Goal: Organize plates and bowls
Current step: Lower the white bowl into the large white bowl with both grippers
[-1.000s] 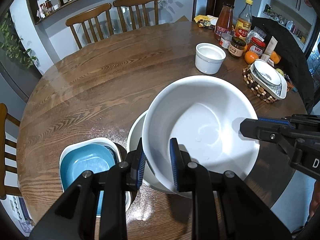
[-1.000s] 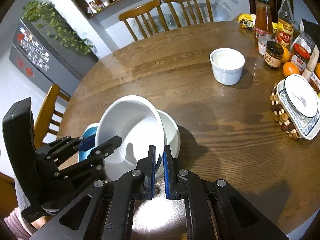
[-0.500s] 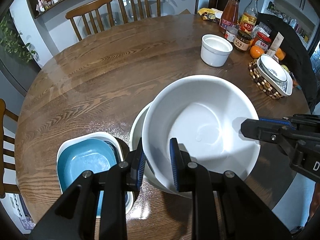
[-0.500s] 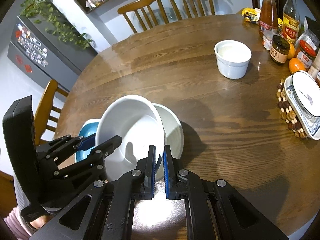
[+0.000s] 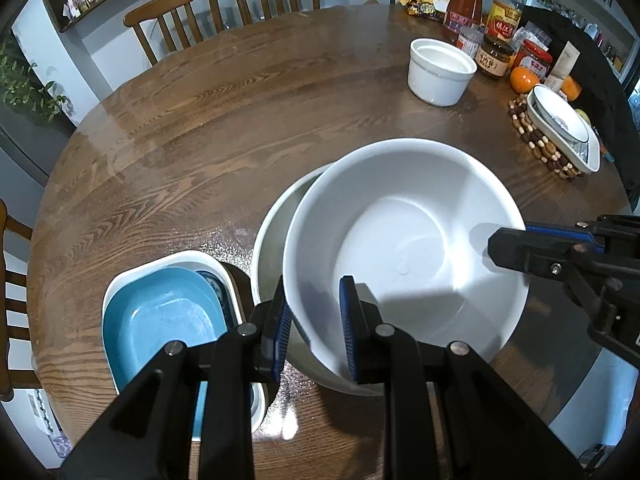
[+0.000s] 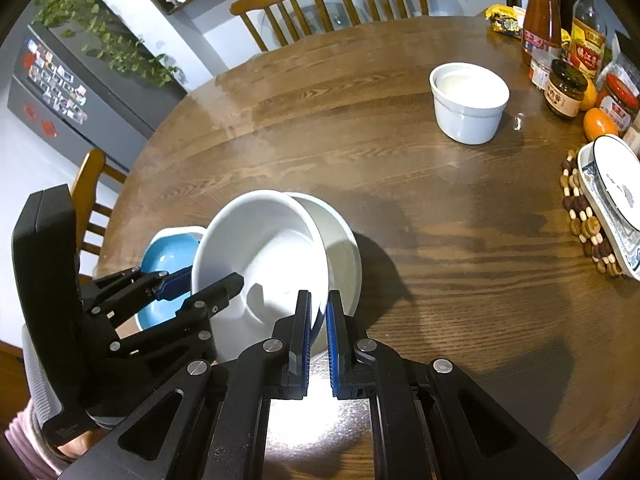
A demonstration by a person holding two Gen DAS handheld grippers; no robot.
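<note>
A large white bowl (image 5: 404, 240) is tilted over a second, greyer white bowl (image 5: 272, 244) that rests on the round wooden table (image 5: 200, 128). My left gripper (image 5: 312, 324) is shut on the large bowl's near rim. My right gripper (image 6: 318, 312) is shut on the same bowl's (image 6: 260, 248) rim on the other side; it shows at the right of the left wrist view (image 5: 520, 248). A blue dish (image 5: 160, 320) sits in a white square dish (image 5: 188, 260) at the left. A small white ramekin (image 5: 440, 70) stands at the back right.
A patterned plate stack (image 5: 560, 128) lies on a beaded trivet (image 5: 532, 140) at the right edge. Sauce bottles and jars (image 5: 496, 36) and an orange (image 5: 524, 80) crowd the far right. Two wooden chairs (image 5: 224, 8) stand behind the table.
Both grippers have lifted a little with the large bowl held between them; the bowl keeps its tilt over the lower bowl. Nothing was let go.
</note>
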